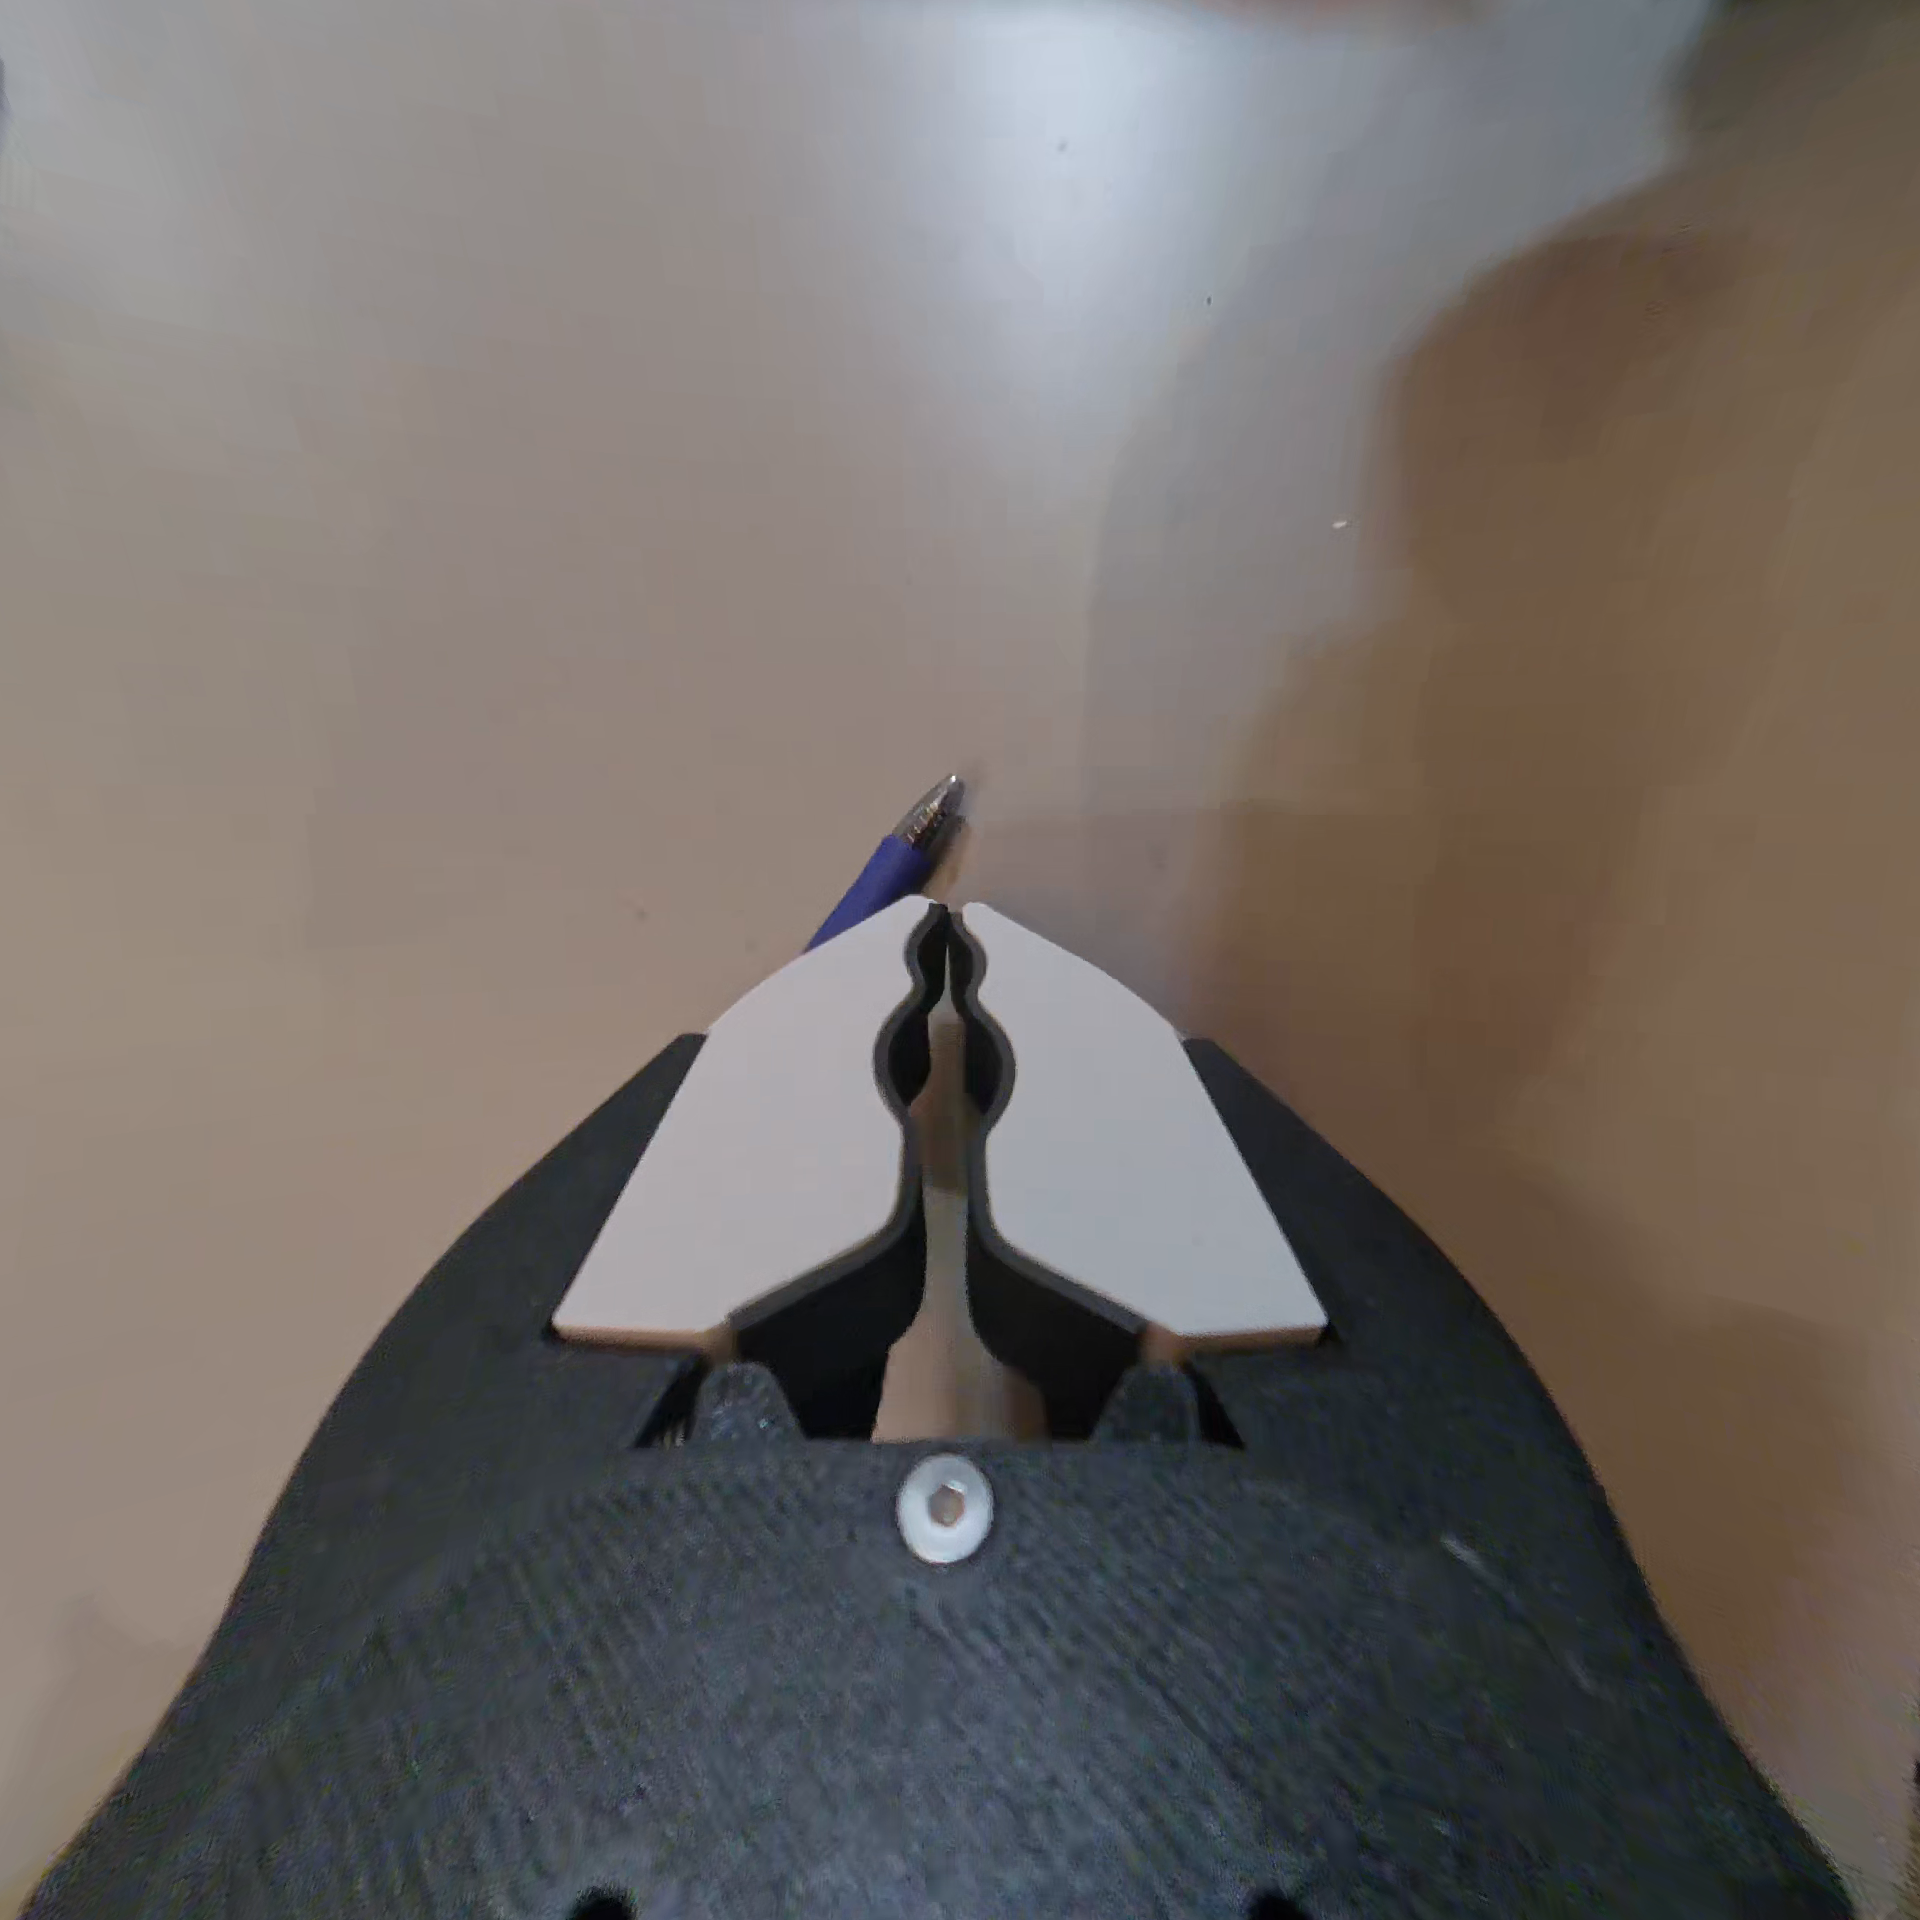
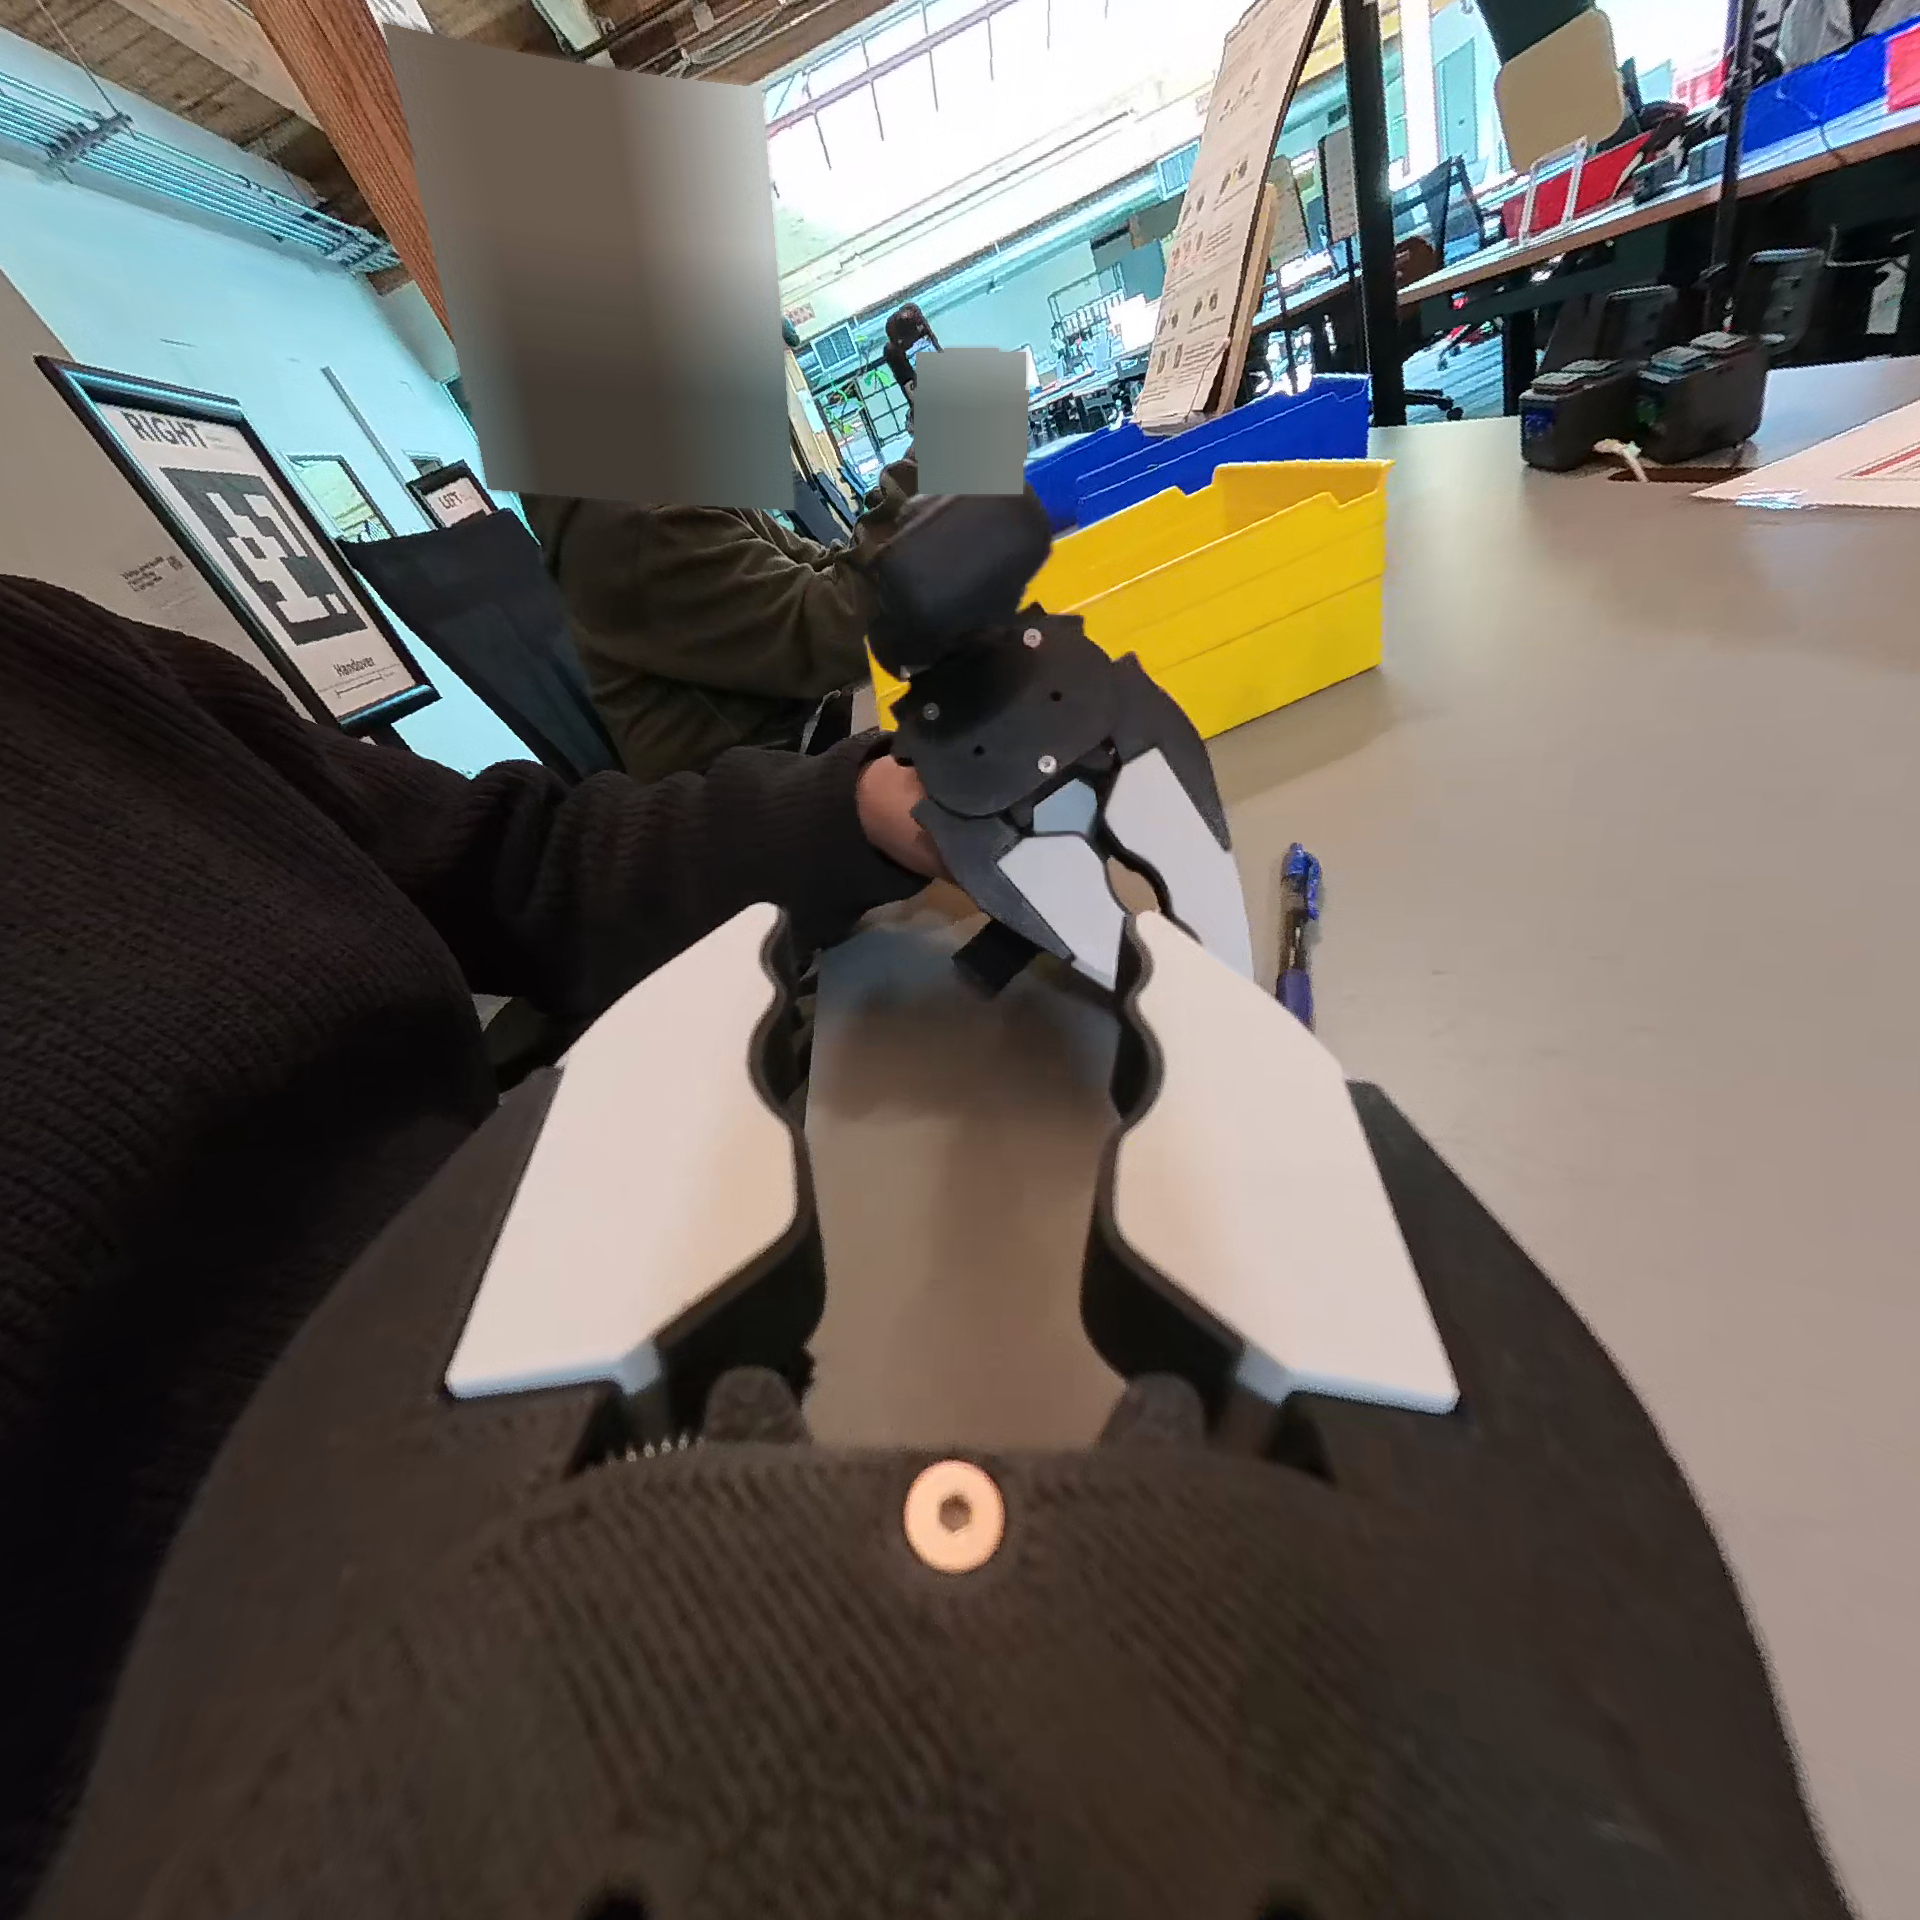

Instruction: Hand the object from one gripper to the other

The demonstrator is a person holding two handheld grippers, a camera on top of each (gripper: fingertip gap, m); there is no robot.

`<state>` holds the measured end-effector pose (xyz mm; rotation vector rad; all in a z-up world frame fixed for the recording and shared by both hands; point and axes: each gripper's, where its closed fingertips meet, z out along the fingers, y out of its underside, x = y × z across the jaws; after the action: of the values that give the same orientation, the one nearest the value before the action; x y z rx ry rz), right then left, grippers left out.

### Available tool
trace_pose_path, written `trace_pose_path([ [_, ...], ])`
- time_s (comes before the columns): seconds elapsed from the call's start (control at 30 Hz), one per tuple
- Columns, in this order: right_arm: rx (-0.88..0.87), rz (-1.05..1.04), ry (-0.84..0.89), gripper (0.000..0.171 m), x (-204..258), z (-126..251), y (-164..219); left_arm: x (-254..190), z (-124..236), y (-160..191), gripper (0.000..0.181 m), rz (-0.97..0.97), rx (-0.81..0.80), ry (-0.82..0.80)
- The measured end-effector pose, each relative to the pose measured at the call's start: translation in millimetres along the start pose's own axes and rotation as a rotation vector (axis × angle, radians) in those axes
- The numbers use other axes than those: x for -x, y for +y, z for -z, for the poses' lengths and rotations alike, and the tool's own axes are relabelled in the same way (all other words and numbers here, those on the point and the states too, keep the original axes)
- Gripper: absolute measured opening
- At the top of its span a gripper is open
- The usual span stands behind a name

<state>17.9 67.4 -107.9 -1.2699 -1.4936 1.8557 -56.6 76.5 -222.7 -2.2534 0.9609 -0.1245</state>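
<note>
Pointing steeply down at the tan table, the left gripper has its jaws pressed together with nothing between them. A blue pen lies on the table just beyond, its rear hidden behind the left finger. Tilted lower, the right gripper has its jaws wide apart and empty.

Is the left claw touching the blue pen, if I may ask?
Cannot tell: in the left wrist view the left claw covers part of the blue pen; the right wrist view is unclear.
</note>
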Motion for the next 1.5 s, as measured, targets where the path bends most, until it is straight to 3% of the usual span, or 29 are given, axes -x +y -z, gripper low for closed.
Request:
trace_pose_path([
  [0.07, -0.002, -0.003, -0.001, 0.059, -0.8, 0.6, -0.2, 8.8, 2.6, -5.9, 0.009, -0.036, -0.054, -0.069],
  [0.23, 0.001, -0.021, -0.010, 0.057, -2.0, 1.0, 1.4, 30.5, -3.3, 9.3, 0.066, 0.030, -0.039, -0.148],
  [0.3, 0.002, -0.024, -0.014, 0.057, -1.4, 1.0, 1.5, 32.6, -3.6, 10.3, 0.062, 0.078, -0.070, -0.127],
  [0.37, 0.002, -0.022, -0.016, 0.057, -0.8, 1.0, 1.5, 20.9, -5.1, 14.2, 0.036, 0.129, -0.058, -0.011],
  [0.47, 0.006, -0.021, -0.017, 0.056, -0.3, 0.5, 2.3, 21.0, -1.6, 16.3, 0.017, 0.184, -0.041, 0.017],
  [0.53, 0.007, -0.019, -0.017, 0.056, 0.0, 0.4, 2.3, 16.2, 1.4, 14.1, 0.017, 0.132, -0.029, 0.024],
  [0.63, 0.003, -0.011, -0.009, 0.055, -0.6, 1.3, 1.0, 12.8, 13.3, -11.9, 0.014, 0.095, -0.145, 0.004],
  [0.73, -0.008, -0.009, 0.007, 0.054, -3.8, 3.1, -0.7, 10.5, 36.0, -45.4, 0.014, 0.176, -0.365, 0.048],
  [0.87, -0.010, -0.014, 0.041, 0.055, -12.4, 4.6, 1.1, 9.8, 88.4, -91.9, 0.014, 0.504, -0.854, 0.335],
  [0.97, 0.011, 0.000, 0.079, 0.056, -17.8, 1.5, 7.0, 24.8, 124.5, -102.6, 0.012, 0.782, -1.215, 0.562],
  [1.03, 0.024, 0.016, 0.087, 0.057, -15.9, -4.3, 10.7, 29.4, 126.8, -101.1, 0.012, 0.909, -1.318, 0.643],
  [1.3, 0.040, -0.004, 0.090, 0.051, 5.5, -35.7, 25.0, -5.9, 118.5, -131.6, 0.013, 0.854, -1.330, 0.655],
  [1.37, 0.030, -0.017, 0.089, 0.042, 7.9, -38.6, 26.4, -12.5, 117.8, -135.9, 0.013, 0.858, -1.341, 0.674],
  [1.43, 0.027, -0.005, 0.116, 0.017, 4.5, -35.4, 25.8, -15.9, 116.1, -137.0, 0.012, 0.868, -1.347, 0.695],
  [1.5, 0.027, 0.011, 0.115, 0.017, 3.3, -32.1, 24.0, -14.0, 118.0, -136.4, 0.012, 0.879, -1.367, 0.706],
])
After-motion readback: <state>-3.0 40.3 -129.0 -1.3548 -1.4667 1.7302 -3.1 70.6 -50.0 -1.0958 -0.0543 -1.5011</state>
